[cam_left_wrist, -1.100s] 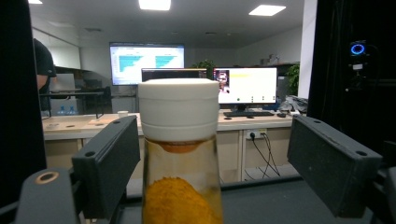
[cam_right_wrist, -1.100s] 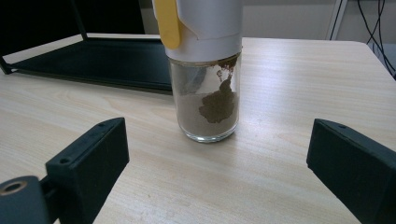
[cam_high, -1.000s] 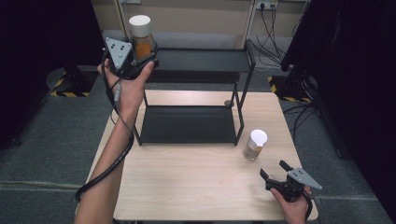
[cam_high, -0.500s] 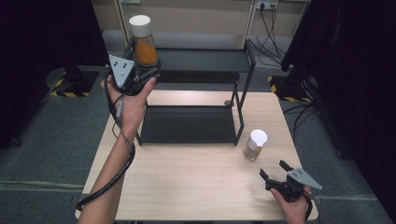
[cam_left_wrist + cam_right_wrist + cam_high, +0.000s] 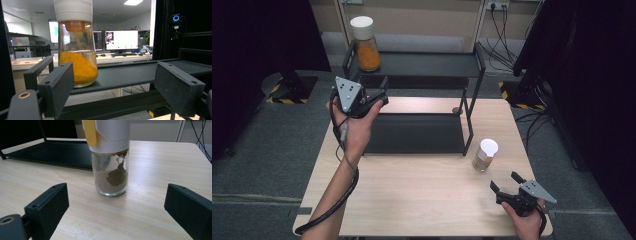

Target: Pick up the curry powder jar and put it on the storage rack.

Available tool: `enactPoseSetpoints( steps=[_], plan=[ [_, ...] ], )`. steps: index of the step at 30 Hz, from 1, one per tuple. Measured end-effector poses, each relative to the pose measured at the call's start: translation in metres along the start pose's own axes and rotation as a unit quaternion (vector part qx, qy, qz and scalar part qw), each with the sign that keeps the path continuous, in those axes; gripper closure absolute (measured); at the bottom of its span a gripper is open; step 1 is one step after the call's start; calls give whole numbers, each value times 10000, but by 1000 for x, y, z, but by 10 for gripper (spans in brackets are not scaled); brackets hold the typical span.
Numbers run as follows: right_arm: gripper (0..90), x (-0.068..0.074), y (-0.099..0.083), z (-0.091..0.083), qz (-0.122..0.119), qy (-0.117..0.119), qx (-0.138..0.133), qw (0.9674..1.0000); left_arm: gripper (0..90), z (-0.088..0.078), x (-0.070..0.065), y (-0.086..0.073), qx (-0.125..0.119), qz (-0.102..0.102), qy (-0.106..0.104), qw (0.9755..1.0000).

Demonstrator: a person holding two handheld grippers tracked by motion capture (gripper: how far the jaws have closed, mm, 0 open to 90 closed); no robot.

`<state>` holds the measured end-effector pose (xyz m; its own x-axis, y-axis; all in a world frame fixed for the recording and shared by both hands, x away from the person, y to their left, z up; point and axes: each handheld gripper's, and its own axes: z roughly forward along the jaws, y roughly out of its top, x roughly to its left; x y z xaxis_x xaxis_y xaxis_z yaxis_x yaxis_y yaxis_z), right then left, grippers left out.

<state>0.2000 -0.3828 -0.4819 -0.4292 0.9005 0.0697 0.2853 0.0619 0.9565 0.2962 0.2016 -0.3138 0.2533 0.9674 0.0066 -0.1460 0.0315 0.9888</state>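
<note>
Tongs first, from the high view: the left tongs [image 5: 374,97] have their jaws apart and nothing between them. A second ago they stood right up against the jar of orange powder [image 5: 365,44] on the top shelf of the black rack [image 5: 472,60]; now the hand has drawn back toward the person and down, and the jar stands alone, well clear of the jaws. My reading is that the jar has been set on the shelf and let go, so that part of the work looks finished. The right tongs [image 5: 507,182] rest low on the wooden table [image 5: 412,200], jaws apart, where they were a second ago, pointing at a small jar with a white cap [image 5: 485,155] that stands near the rack's front leg.

From the left gripper view, the two black jaws stand wide. Beyond them the tall glass jar [image 5: 76,47] sits upright on the shelf, white lid on, with orange powder heaped in its lower part, higher on one side.

From the right gripper view, the jaws are wide apart and empty. The small glass jar [image 5: 110,170] stands upright on the table ahead of them, untouched. It holds pale brown powder low down, with a darker clump against the glass, under a white cap with a yellow tab. It looks the likely next pick.
</note>
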Motion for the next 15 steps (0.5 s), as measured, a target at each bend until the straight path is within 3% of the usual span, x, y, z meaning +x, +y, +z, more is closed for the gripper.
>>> enactPoseSetpoints(
  steps=[15],
  plan=[
    [60,0,0,0,-9,3,2,10000,159,-19,-4,-29,71,-26,-41,10000]
  ],
)
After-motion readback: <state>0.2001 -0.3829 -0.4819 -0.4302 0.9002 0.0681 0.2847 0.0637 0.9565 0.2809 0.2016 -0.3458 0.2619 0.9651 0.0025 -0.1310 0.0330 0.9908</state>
